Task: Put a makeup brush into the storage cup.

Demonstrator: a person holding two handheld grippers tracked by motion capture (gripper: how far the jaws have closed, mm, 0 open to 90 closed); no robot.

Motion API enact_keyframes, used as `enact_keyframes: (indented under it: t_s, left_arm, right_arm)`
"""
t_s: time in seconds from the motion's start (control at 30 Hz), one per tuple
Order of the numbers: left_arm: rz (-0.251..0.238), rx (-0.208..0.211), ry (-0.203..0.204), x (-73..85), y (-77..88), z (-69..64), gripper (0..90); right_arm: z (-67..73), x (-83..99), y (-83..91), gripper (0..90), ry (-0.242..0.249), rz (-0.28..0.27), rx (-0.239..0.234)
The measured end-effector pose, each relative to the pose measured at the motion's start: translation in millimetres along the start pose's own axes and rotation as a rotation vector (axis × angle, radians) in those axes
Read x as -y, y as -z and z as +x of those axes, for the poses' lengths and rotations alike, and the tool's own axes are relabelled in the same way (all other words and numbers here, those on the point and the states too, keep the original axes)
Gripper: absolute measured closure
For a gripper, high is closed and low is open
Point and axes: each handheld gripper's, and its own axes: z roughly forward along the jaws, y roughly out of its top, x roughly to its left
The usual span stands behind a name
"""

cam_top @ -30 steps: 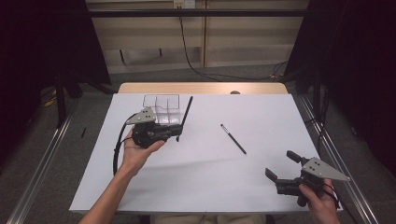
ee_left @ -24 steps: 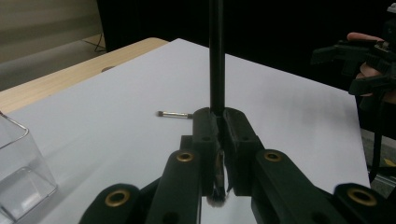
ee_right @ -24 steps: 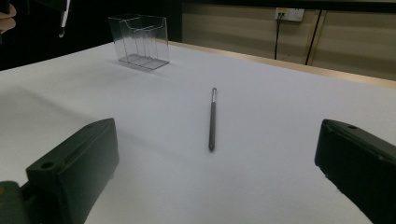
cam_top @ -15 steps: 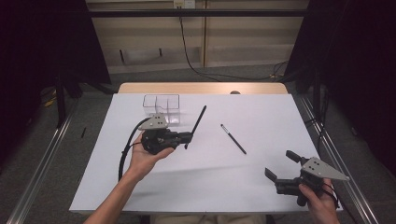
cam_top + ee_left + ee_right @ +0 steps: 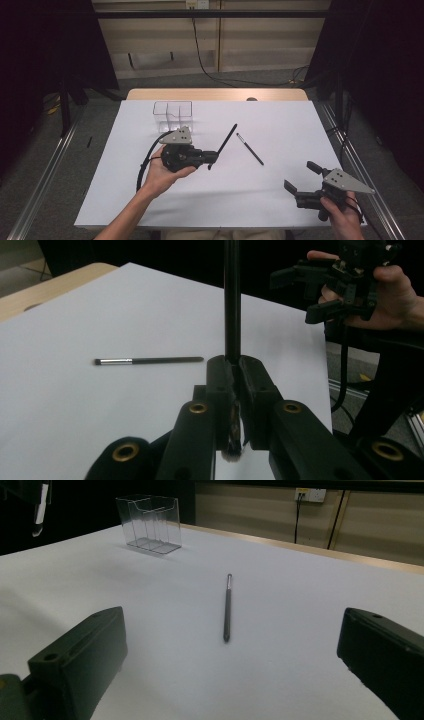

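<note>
One makeup brush (image 5: pixel 250 148) lies at three o'clock from the left gripper (image 5: pixel 214 156), which pinches a black brush (image 5: pixel 223 146), its bristles half hidden; the right gripper (image 5: pixel 300 176) gapes.

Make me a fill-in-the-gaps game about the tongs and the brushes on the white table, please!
1. The left tongs are shut on a long black ____.
2. The right tongs hold nothing; their jaws stand ____.
3. The thin brush lies flat on the ____ table.
4. The clear organizer near the table's far edge has ____ inside it.

Missing words: brush; open; white; nothing
</note>
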Motion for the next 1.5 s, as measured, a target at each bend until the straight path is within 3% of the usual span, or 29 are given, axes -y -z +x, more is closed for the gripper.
enact_keyframes:
  t_s: [0.17,0.37,0.5,0.6,0.73,0.77,0.8,0.9,0.97,1.03,1.2,1.27,1.3,1.43,1.47,1.5]
  left_arm:
    - [0.061,0.024,-0.014,-3.0,-4.8,-6.1,84.1]
    - [0.195,0.063,-0.014,-10.3,-9.5,-10.7,84.1]
    - [0.252,0.059,-0.026,-13.8,-9.1,-11.9,84.1]
    - [0.304,0.062,-0.011,-15.8,-10.6,-11.4,84.1]
    - [0.401,0.050,-0.049,-19.8,-14.2,-15.4,84.1]
    - [0.401,0.050,-0.049,-19.8,-14.2,-15.4,84.1]
    - [0.449,0.045,-0.076,-22.3,-16.0,-18.5,84.1]
    - [0.477,0.052,-0.092,-24.8,-16.0,-19.9,84.0]
    - [0.526,0.018,-0.089,-27.7,-16.5,-20.5,84.0]
    - [0.537,0.012,-0.085,-28.1,-17.2,-19.5,84.0]
    - [0.702,0.014,-0.074,-21.1,-32.8,-14.0,84.0]
    - [0.722,0.013,-0.062,-18.8,-37.3,-14.3,84.0]
    - [0.745,0.021,-0.078,-18.7,-38.3,-12.9,84.0]
    - [0.753,0.014,-0.065,-13.1,-41.7,-15.3,84.0]
    - [0.802,0.014,-0.077,-11.4,-42.4,-14.8,84.0]
    - [0.800,0.017,-0.074,-11.0,-41.7,-14.3,84.0]
  right_arm:
    - [0.3,-0.4,-0.3,0.0,-0.009,0.000,-0.009]
    - [0.1,-0.5,-0.3,0.0,-0.010,0.000,-0.003]
    - [0.0,-0.5,-0.5,0.0,-0.009,0.003,-0.003]
    - [0.2,-0.3,-1.2,0.0,-0.011,0.004,-0.006]
    - [0.5,-0.5,-1.8,0.0,-0.025,0.008,-0.015]
    - [0.8,-0.5,-1.9,0.0,-0.027,0.007,-0.016]
    - [1.0,-0.5,-2.1,0.0,-0.029,0.007,-0.019]
    - [1.3,-0.4,-2.0,0.0,-0.031,0.009,-0.021]
    - [1.0,-0.4,-1.6,0.0,-0.027,0.007,-0.017]
    - [0.8,-0.4,-1.5,0.0,-0.026,0.008,-0.014]
    - [0.4,0.0,-2.0,0.0,-0.029,0.009,-0.003]
    - [0.8,-0.2,-2.3,0.0,-0.026,0.010,-0.006]
    - [1.0,-0.2,-2.4,0.0,-0.024,0.011,-0.007]
    - [1.2,0.0,-2.3,0.0,-0.024,0.012,-0.014]
    - [1.6,-0.3,-2.2,0.0,-0.028,0.009,-0.017]
    - [1.8,-0.5,-2.2,0.0,-0.028,0.008,-0.017]
